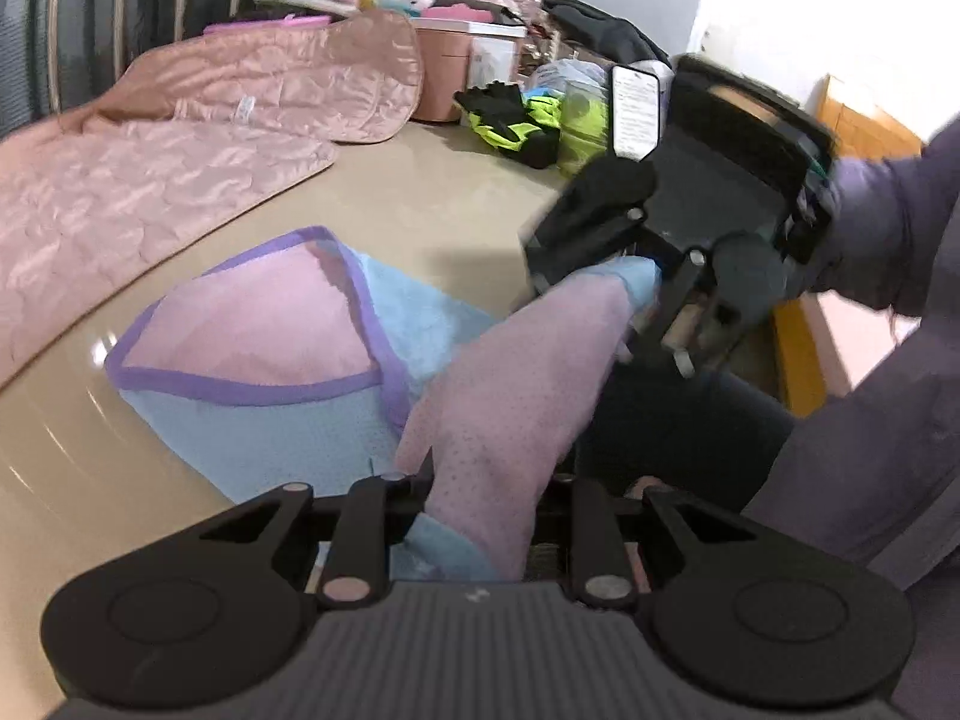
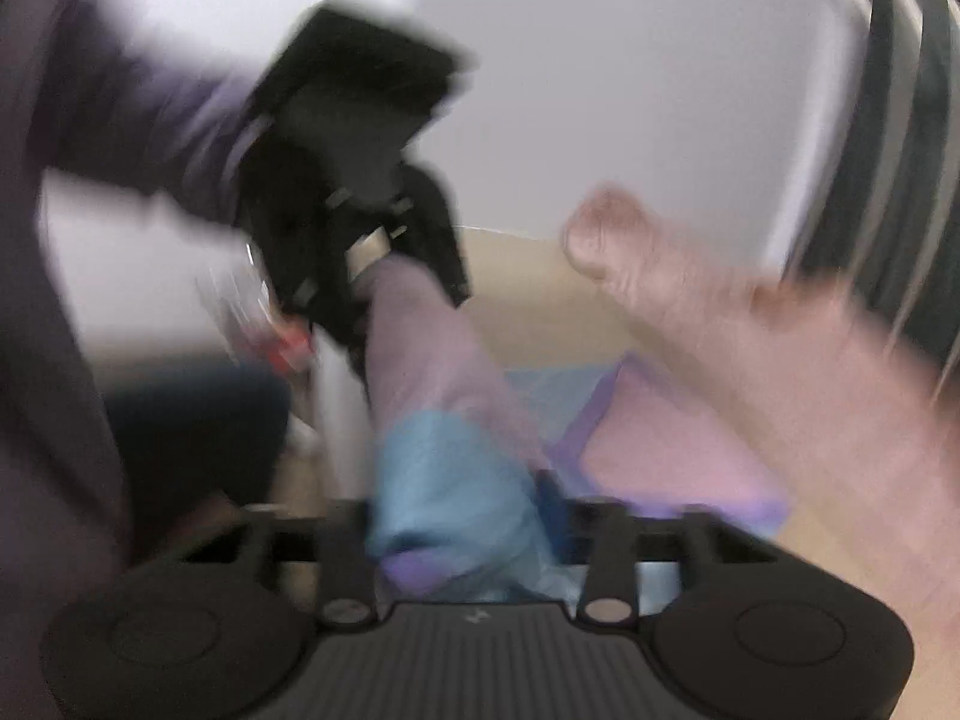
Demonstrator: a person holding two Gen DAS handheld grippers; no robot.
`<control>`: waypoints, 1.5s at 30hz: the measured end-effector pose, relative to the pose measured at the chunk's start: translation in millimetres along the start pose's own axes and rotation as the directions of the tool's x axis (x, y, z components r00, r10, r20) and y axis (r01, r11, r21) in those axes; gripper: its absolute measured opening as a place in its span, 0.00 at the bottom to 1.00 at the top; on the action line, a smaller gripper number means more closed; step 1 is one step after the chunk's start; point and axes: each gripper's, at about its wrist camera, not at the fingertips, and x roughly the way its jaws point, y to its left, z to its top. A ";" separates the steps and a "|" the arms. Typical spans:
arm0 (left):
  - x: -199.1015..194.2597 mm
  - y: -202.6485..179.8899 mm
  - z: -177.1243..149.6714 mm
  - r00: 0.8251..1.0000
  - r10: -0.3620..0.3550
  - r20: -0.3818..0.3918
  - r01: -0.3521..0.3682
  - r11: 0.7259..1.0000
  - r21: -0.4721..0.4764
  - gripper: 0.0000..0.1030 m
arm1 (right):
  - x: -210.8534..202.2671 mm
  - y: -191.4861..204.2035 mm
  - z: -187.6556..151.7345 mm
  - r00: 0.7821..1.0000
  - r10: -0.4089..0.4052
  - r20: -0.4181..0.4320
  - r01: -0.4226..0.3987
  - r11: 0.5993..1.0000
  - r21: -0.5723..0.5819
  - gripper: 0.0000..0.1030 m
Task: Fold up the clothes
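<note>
A pink and light-blue cloth [image 1: 270,348] with a purple border lies partly folded on the beige table [image 1: 420,180]. One edge of it is lifted and stretched between both grippers. My left gripper [image 1: 474,498] is shut on one end of the lifted cloth. My right gripper [image 1: 645,282] is shut on the other end, up and to the right. In the blurred right wrist view the cloth [image 2: 456,468] runs from my right gripper [image 2: 462,516] up to the left gripper [image 2: 384,276].
A pink quilted blanket [image 1: 150,156] covers the table's left and back. Black and neon-yellow gloves [image 1: 516,120], a pink box [image 1: 444,66] and bags sit at the back. The person's purple sleeve [image 1: 888,228] is at right.
</note>
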 end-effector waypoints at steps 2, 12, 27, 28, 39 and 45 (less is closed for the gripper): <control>-1.2 11.5 1.8 1.000 -0.004 0.006 0.004 0.997 -0.071 0.44 | 3.1 -31.5 -1.6 0.992 0.124 -0.008 -0.117 0.955 0.272 0.14; -8.8 56.6 -11.0 0.978 0.058 0.199 0.039 0.892 -0.451 0.49 | -1.5 -88.0 -24.2 0.992 0.077 0.101 -0.125 0.717 0.685 0.48; -6.3 66.6 -29.3 0.918 0.186 0.350 0.114 0.722 -0.682 0.06 | -12.7 -80.2 -24.7 0.984 -0.026 0.175 -0.108 0.691 0.715 0.15; -12.1 57.7 -30.7 0.904 0.219 0.368 0.094 0.737 -0.669 0.06 | -14.1 -79.7 -21.6 0.982 -0.019 0.187 -0.119 0.704 0.700 0.13; -12.5 9.1 -51.8 0.854 0.431 0.290 -0.127 0.715 -0.688 0.24 | 13.0 -99.9 -17.6 0.999 0.006 0.039 -0.033 0.665 0.746 0.32; -21.3 14.4 -55.8 0.849 0.432 0.304 -0.107 0.705 -0.701 0.56 | -22.4 -82.3 -24.7 0.986 -0.148 0.072 0.037 0.626 0.779 0.42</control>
